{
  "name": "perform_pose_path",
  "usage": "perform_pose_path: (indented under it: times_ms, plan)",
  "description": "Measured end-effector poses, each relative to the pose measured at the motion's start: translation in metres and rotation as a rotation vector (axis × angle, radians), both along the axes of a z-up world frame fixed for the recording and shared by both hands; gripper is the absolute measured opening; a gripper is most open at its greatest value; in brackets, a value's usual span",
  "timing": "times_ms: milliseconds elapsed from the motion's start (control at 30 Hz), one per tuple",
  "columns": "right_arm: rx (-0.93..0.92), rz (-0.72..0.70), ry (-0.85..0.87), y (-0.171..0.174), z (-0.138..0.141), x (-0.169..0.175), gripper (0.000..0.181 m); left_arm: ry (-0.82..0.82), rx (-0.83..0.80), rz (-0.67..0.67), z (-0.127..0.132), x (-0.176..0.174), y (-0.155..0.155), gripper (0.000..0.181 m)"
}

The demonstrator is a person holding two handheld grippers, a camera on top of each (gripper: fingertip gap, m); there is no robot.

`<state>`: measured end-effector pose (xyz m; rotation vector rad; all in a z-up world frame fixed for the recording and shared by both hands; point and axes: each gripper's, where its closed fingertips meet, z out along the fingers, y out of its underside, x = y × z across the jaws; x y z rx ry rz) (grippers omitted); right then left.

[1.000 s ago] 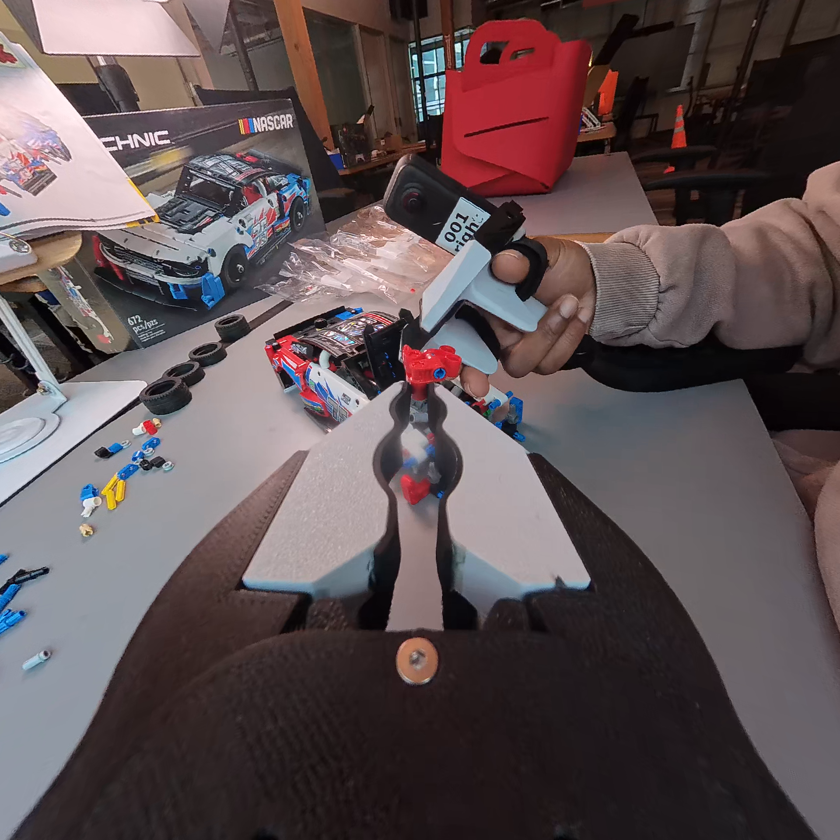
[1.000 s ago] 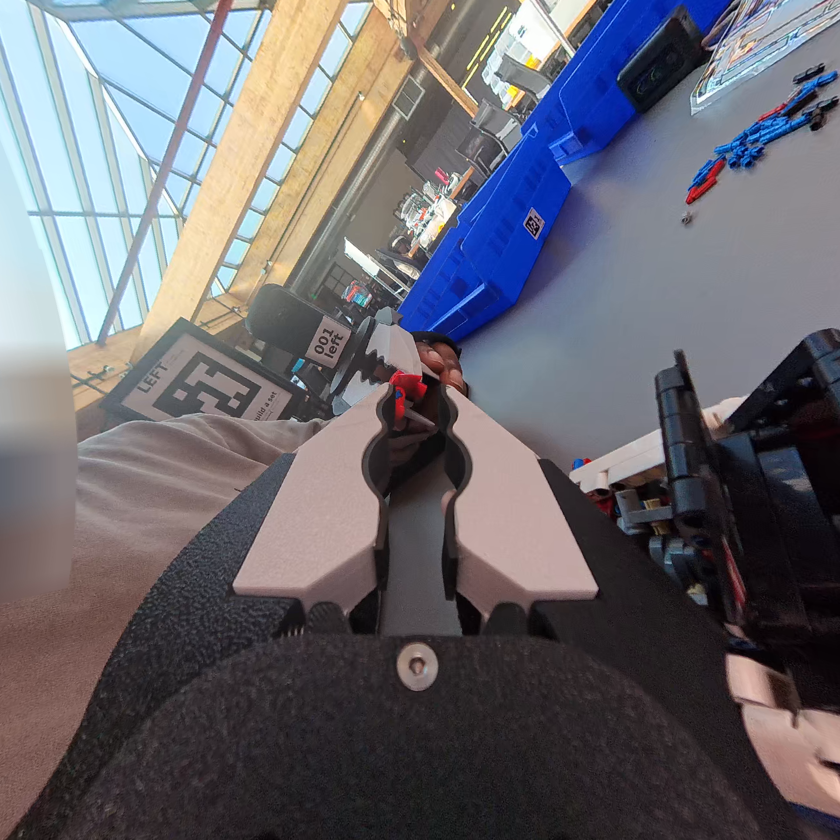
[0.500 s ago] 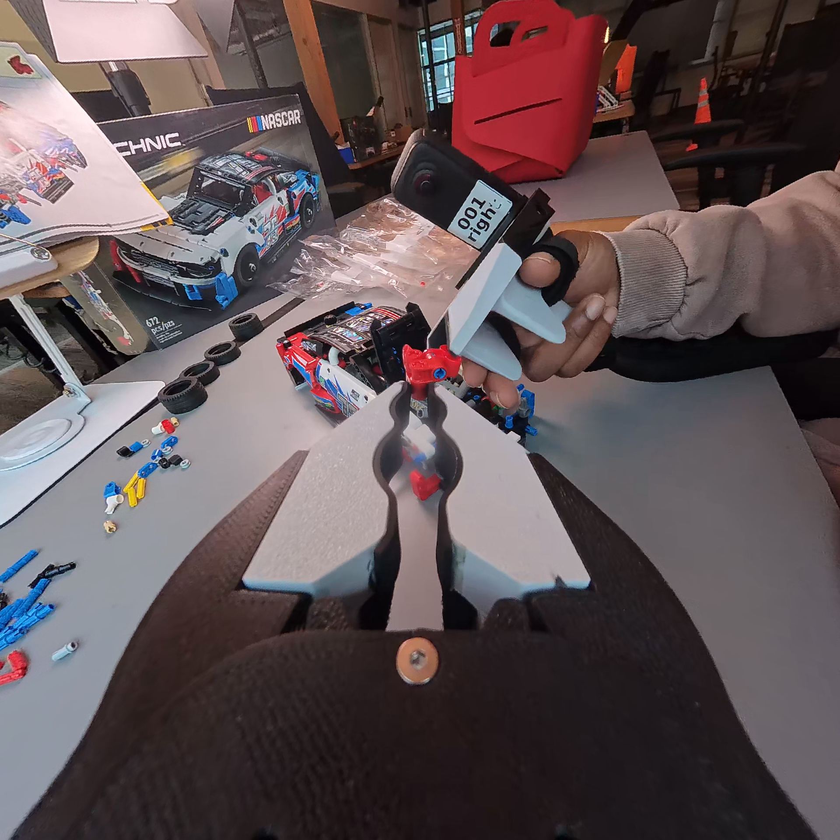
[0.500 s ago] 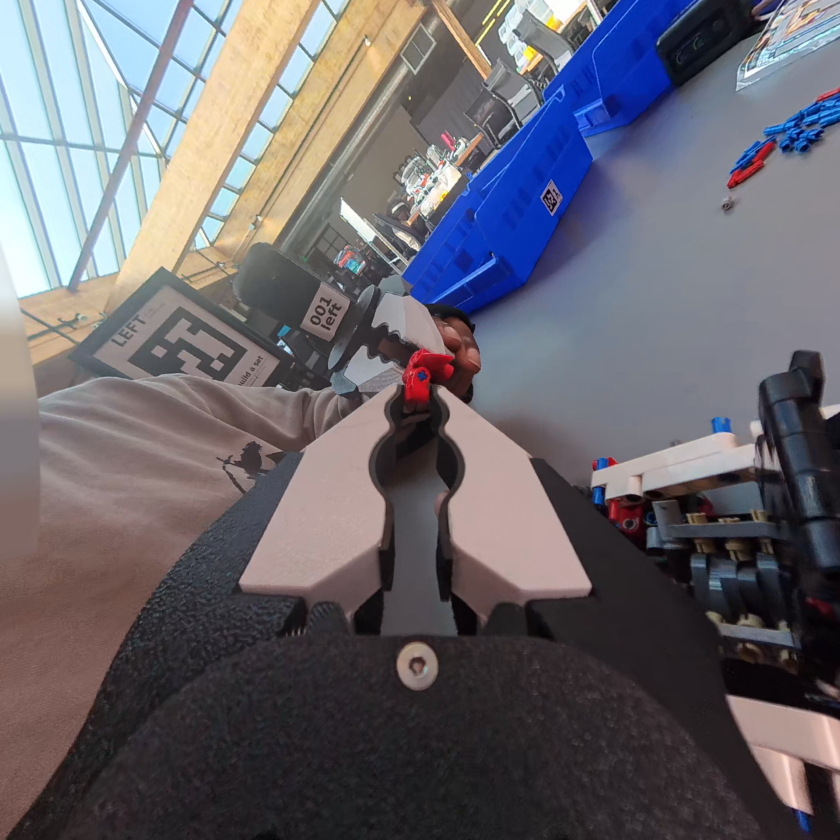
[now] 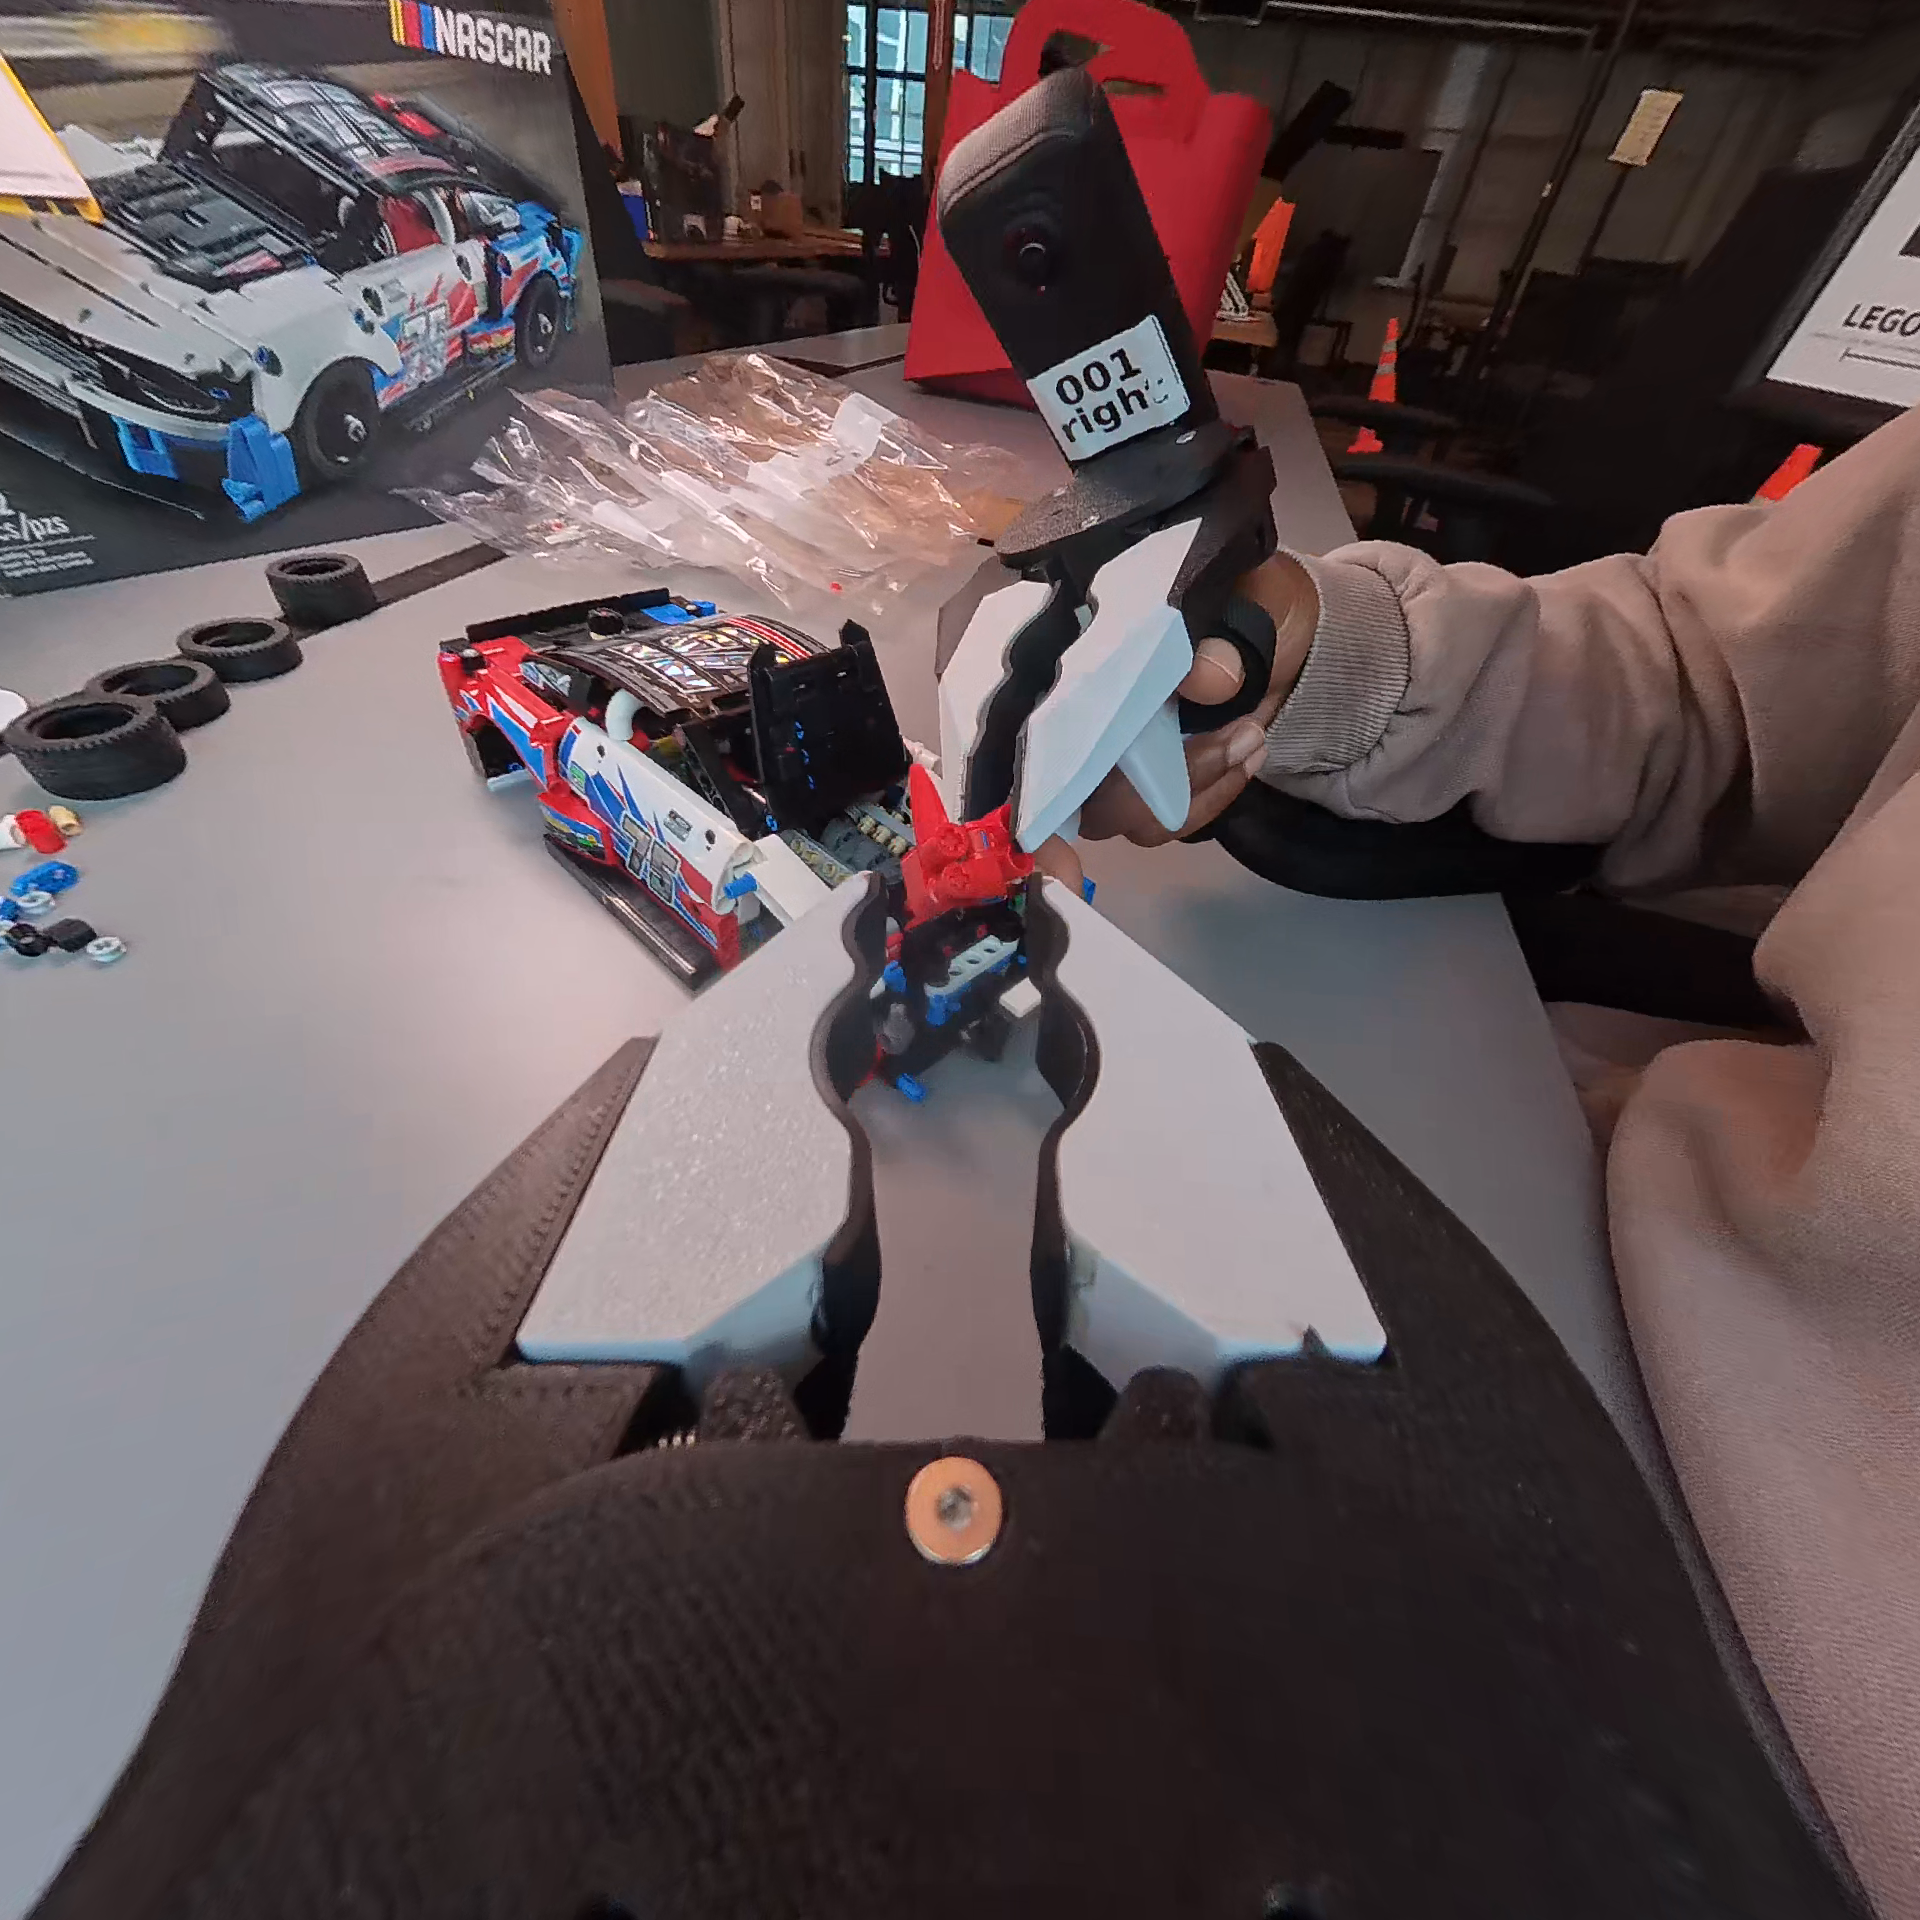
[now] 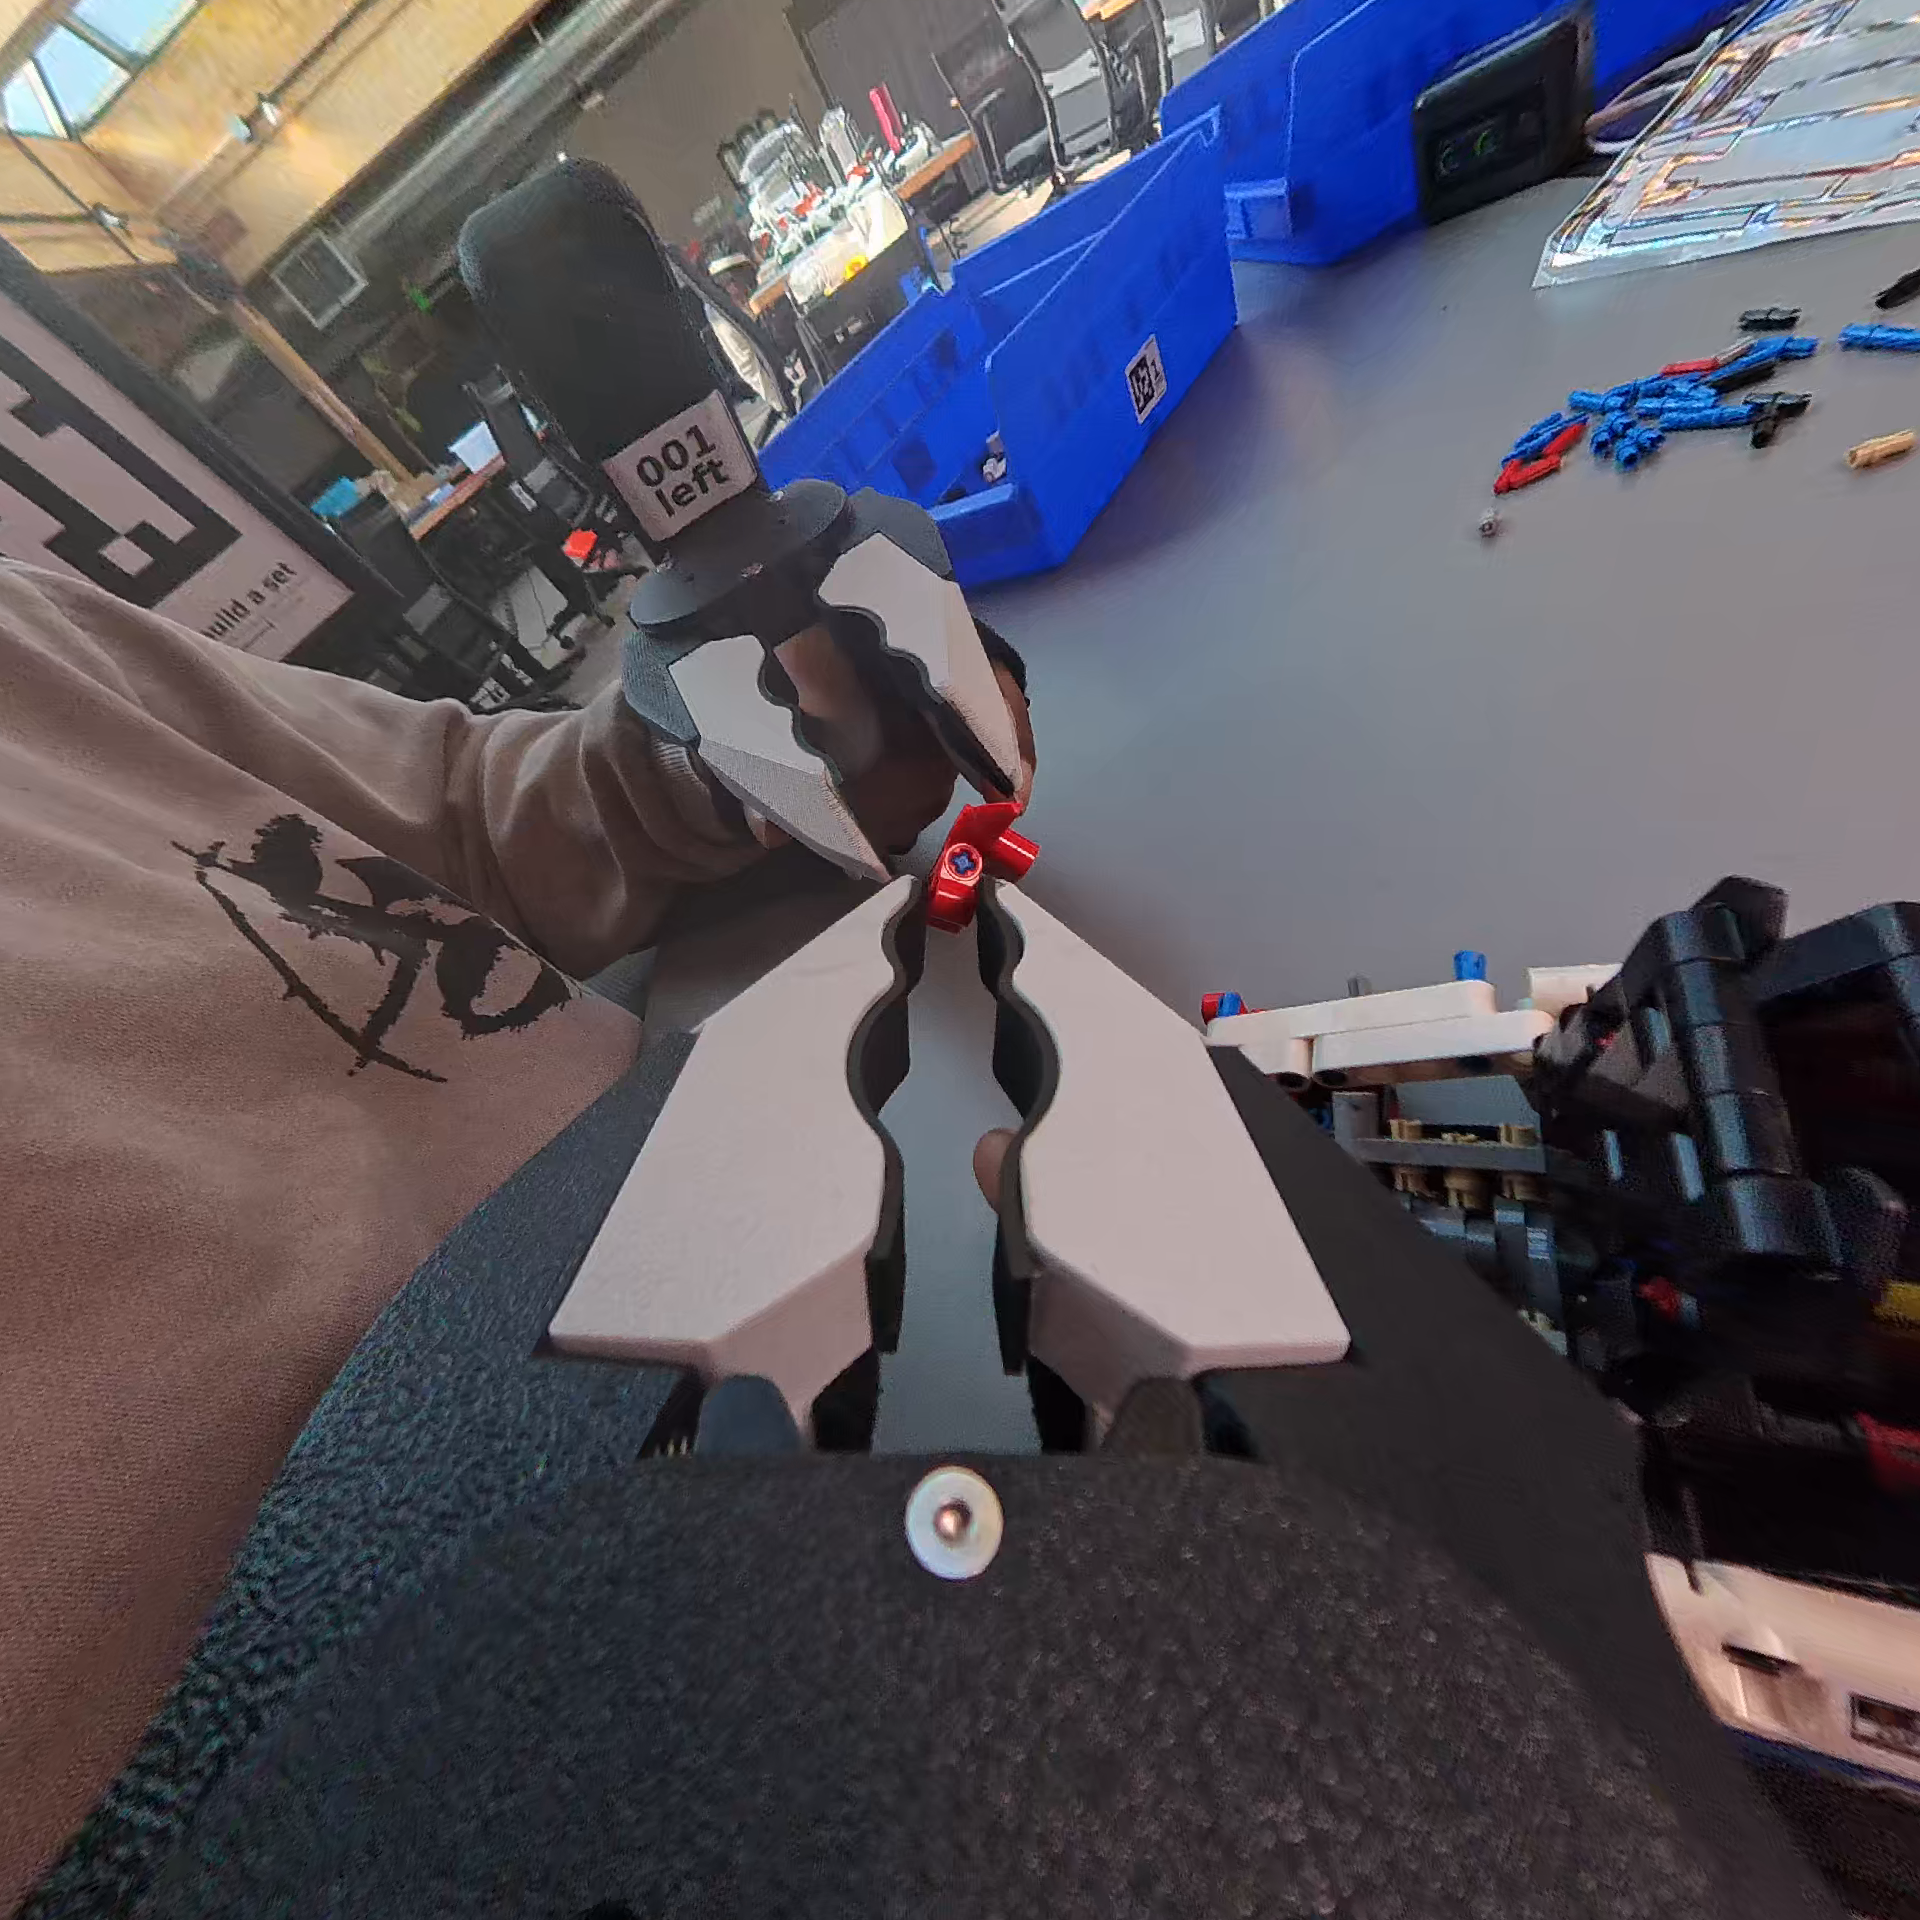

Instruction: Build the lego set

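- Left wrist view: the left gripper (image 5: 956, 894) had its jaws apart, and the red piece (image 5: 961, 857) sat just at their tips, without being squeezed by them.
- The right gripper (image 5: 992, 821) came down from above, and its tips were closed on the red piece. A hand (image 5: 1195, 748) in a beige sleeve held its handle.
- Behind the piece, the half-built car (image 5: 644, 769) stood on the grey table (image 5: 312, 1039). Its body was red, white and blue, and a black panel (image 5: 821, 717) on it was tilted up.
- Four black tyres (image 5: 166, 691) lay in a row to the left of the car, apart from it. Small loose parts (image 5: 47, 894) were near the left edge.
- Farther back stood the box (image 5: 291, 270), and clear bags (image 5: 727, 468) lay in front of a red bag (image 5: 1101, 166).
- Right wrist view: the right gripper (image 6: 951, 899) was clamped on the red piece (image 6: 971, 862), which stuck out beyond its tips, above the table (image 6: 1351, 727).
- The left gripper (image 6: 935, 821) was opposite, with its jaws apart. One tip touched the piece or was just beside it; I could not tell which.
- The car (image 6: 1662, 1143) was close on the right. Blue pins (image 6: 1662, 405) lay well apart from it, and blue bins (image 6: 1091, 353) stood behind.
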<state>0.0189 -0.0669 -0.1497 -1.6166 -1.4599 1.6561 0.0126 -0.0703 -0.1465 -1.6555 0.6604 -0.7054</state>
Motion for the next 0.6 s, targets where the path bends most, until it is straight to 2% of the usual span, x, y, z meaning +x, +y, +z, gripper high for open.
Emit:
perform_pose_path:
  times_ms: [300,600]
  plan:
    - [0.139,0.071,0.019,-0.015,-0.003,0.003,0.006,0.036,-0.062,-0.078,-0.014,0.012,-0.008,0.014]
    - [0.036,0.024,-0.003,-0.008,-0.004,-0.001,0.006,0.025,-0.074,-0.048,-0.013,0.005,-0.003,0.009]
